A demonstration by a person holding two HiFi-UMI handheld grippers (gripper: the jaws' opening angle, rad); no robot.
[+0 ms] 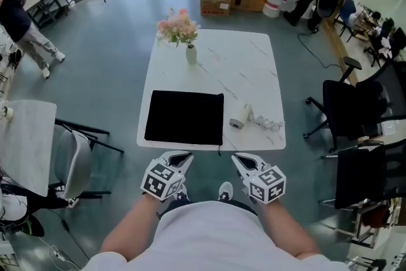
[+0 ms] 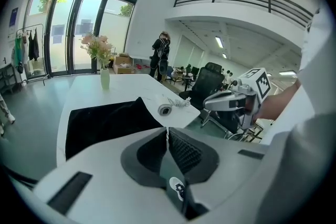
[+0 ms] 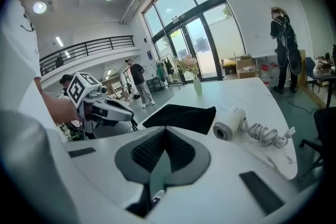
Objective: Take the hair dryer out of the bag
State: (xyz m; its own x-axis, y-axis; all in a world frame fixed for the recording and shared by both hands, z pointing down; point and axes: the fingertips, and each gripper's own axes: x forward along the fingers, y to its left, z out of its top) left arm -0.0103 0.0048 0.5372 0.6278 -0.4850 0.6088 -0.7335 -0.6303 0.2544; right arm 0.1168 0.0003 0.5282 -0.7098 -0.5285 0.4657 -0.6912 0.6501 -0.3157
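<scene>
1. Where the head view looks steeply down, the black bag (image 1: 185, 117) lies flat on the white bench (image 1: 235, 60), at its near edge. The hair dryer (image 1: 240, 118) lies on the bench just to the right of the bag, outside it and apart from it, and its coiled cord (image 1: 266, 122) trails off on the side away from the bag. A vase (image 1: 190, 52) of flowers stands beyond the bag's far edge. The left hand-held gripper (image 1: 181, 158) and the right hand-held gripper (image 1: 244, 162) hover short of the bag's near edge, off the bench. Both are clenched and touch nothing.

2. In the left gripper view, the left hand-held gripper (image 2: 167, 131) has its ribbed pads pressed together with nothing between them. The bag (image 2: 105, 120) spreads ahead and to the left of its tips. The hair dryer (image 2: 166, 109) sits just beyond the bag's right corner with its round mouth towards the camera. The vase (image 2: 105, 78) stands behind the bag. The right hand-held gripper (image 2: 207, 105) shows to the right of the bag, in the air past the bench's edge.

3. In the right gripper view, the right hand-held gripper (image 3: 165, 131) is likewise clamped on nothing. The bag (image 3: 181, 117) lies straight ahead. The hair dryer (image 3: 228, 126) rests to the right of the bag, with its cord (image 3: 265, 134) further right. The left hand-held gripper (image 3: 128, 114) hangs to the left of the bag.
</scene>
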